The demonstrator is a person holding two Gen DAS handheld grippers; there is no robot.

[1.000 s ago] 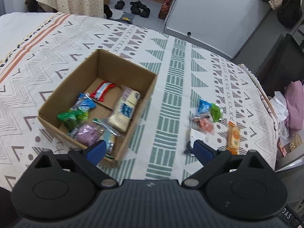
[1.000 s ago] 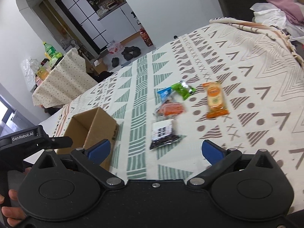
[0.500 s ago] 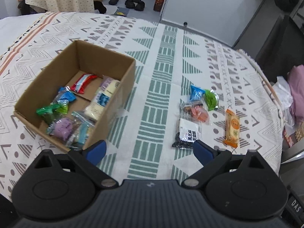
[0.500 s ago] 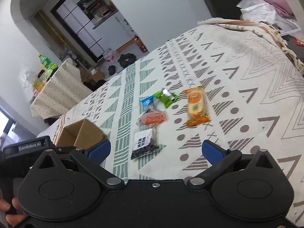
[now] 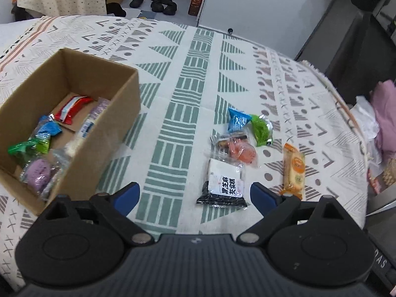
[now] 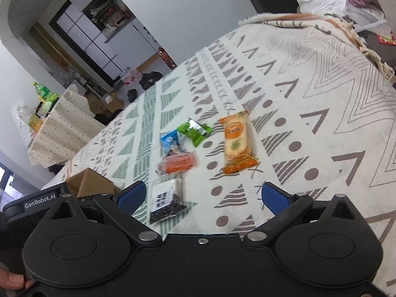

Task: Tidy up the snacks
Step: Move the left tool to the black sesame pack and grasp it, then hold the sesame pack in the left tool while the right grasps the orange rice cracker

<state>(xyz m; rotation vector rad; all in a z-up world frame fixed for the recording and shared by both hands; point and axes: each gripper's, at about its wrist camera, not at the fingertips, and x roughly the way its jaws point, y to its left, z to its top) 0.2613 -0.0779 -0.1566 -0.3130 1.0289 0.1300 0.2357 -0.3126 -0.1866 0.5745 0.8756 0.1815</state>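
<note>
So the loose snacks are what matter now: the black-and-white sachet with printed characters sits closest, right between the spread blue pads of the left gripper, which over the last second has swung away from the open brown cardboard box and lined up on this pile, so the next pick looks like that sachet. Beyond it lie a clear pack with an orange-pink snack, a crinkly blue wrapper, a green foil wrapper and, off on its own, an orange biscuit bar, all on the patterned bed cover. The right gripper has also dropped closer to the same pile, wide apart and holding nothing, same as the left. The box already holds a red-and-white stick pack, blue and green wrappers, a purple round snack in clear film and a pale long packet, so roughly half is sorted.
</note>
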